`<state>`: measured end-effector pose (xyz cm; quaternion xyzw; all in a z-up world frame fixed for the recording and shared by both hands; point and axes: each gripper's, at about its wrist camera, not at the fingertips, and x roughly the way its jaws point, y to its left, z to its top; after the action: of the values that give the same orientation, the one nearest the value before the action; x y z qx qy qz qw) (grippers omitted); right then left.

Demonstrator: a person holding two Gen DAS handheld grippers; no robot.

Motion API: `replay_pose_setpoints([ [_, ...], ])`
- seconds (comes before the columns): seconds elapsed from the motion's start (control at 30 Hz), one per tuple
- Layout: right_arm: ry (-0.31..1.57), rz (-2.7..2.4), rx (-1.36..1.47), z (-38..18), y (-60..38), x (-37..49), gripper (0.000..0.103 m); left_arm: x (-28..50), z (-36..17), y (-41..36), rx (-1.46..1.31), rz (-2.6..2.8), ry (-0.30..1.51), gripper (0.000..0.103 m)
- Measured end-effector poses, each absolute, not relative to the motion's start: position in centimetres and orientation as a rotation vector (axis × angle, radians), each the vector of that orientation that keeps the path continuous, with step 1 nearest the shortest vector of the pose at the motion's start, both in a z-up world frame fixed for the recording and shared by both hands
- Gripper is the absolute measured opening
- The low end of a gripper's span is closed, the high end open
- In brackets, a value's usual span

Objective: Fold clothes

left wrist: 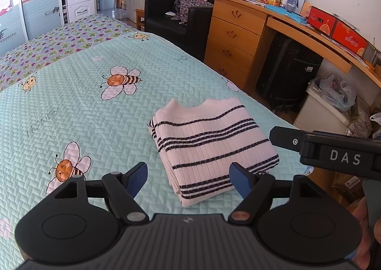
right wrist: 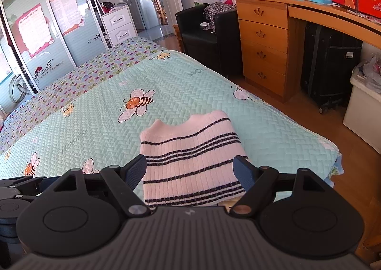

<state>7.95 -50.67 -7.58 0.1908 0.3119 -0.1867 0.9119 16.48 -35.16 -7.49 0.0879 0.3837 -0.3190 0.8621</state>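
A pink sweater with dark stripes point(left wrist: 209, 144) lies folded into a compact rectangle on the light green quilted bedspread point(left wrist: 95, 115), near the bed's right edge, collar away from me. My left gripper point(left wrist: 189, 180) is open and empty, hovering just short of the sweater's near edge. My right gripper point(right wrist: 190, 172) is open and empty above the sweater point(right wrist: 190, 160), its blue pads either side of the near half. The right gripper's black body point(left wrist: 333, 151) shows at the right of the left wrist view.
The bed's right edge point(right wrist: 309, 136) drops to a wooden floor. Beyond it stand a wooden drawer unit and desk point(left wrist: 233, 39), a black suitcase point(left wrist: 285, 75), a black armchair point(left wrist: 176, 17) and a white bin with bags point(left wrist: 328, 98). Wardrobes stand at the far left point(right wrist: 35, 32).
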Motion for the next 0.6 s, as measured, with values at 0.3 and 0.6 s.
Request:
replay_pose_setpoints([
  [0.3,0.647,-0.372,0.413,-8.1,-50.1,7.7,0.08,16.4,-7.7,-34.4,0.183,-0.663,0.807,0.078],
  [0.6,0.659,-0.352,0.464,-9.8,-49.5,7.0,0.08,16.5,-8.6,-33.1,0.179,-0.648,0.826,0.078],
])
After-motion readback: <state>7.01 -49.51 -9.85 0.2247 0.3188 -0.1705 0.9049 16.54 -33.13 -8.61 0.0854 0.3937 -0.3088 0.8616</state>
